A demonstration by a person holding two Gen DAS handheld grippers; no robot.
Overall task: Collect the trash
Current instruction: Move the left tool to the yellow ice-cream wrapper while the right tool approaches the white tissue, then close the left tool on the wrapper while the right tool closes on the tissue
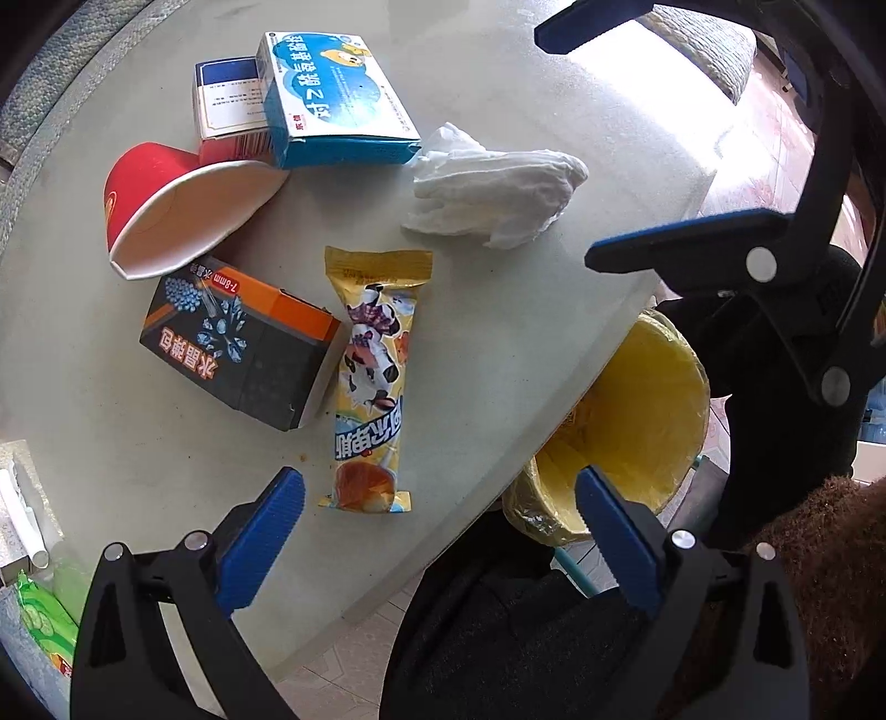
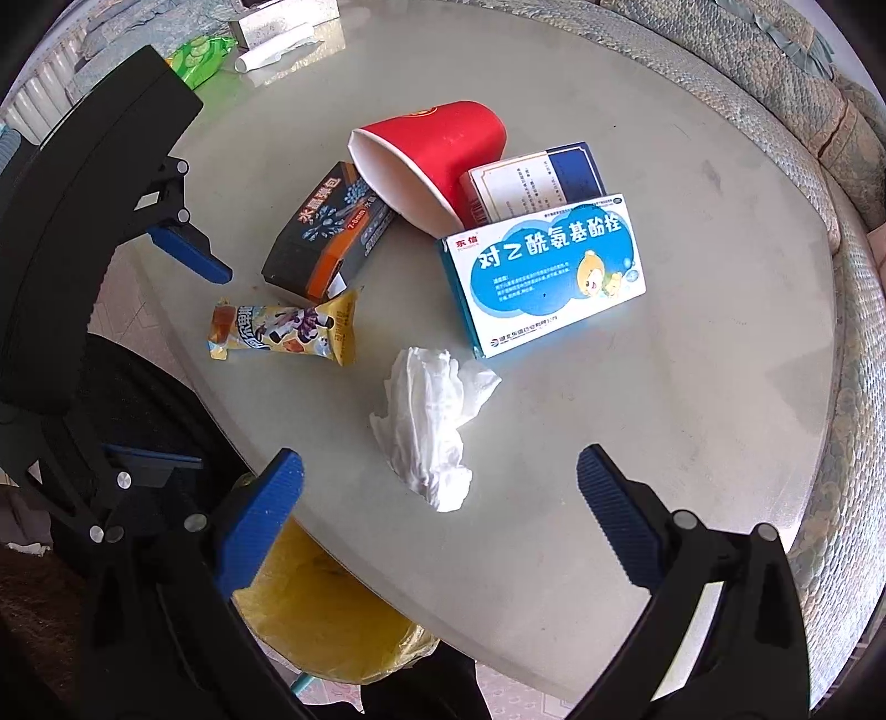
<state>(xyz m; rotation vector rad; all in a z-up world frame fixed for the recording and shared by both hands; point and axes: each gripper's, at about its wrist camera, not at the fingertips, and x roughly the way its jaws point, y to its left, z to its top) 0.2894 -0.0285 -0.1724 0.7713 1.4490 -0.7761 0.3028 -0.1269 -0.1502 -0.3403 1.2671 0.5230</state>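
Observation:
On the round glass table (image 1: 482, 343) lie a yellow snack wrapper (image 1: 372, 382), a crumpled white tissue (image 1: 493, 188), a tipped red paper cup (image 1: 177, 210), a black and orange box (image 1: 243, 343), a blue and white medicine box (image 1: 332, 94) and a dark blue and white box (image 1: 230, 99). My left gripper (image 1: 440, 526) is open and empty, just short of the wrapper. My right gripper (image 2: 440, 498) is open and empty, just short of the tissue (image 2: 432, 421). The wrapper also shows in the right wrist view (image 2: 282, 332). A yellow-lined bin (image 1: 631, 421) stands below the table edge.
A green packet (image 2: 199, 55) and a silver tissue holder (image 2: 288, 22) sit at the table's far side. A patterned sofa (image 2: 775, 72) curves behind the table. The bin (image 2: 326, 626) shows under the near edge in the right wrist view.

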